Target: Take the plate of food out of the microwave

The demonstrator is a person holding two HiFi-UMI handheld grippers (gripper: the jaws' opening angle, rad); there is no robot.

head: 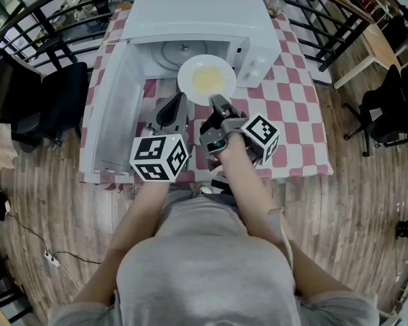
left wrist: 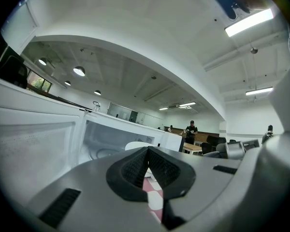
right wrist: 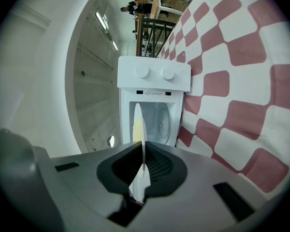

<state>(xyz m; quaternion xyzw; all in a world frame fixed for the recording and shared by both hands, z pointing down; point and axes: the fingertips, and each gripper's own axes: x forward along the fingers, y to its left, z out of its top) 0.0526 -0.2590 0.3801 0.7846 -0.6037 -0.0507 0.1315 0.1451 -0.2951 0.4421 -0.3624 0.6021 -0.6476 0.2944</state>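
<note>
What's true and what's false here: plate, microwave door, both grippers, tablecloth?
1. The microwave door is closed. False: it stands open, swung to the left.
2. The right gripper is clamped on the rim of the plate. True.
3. The plate is empty. False: yellow food lies on it.
4. The left gripper holds nothing, with its jaws together. True.
5. The cloth on the table is plain blue. False: it is red-and-white checked.

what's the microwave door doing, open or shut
Open. In the head view the microwave door is swung out to the left, and the cavity shows behind the plate held by the right gripper.
</note>
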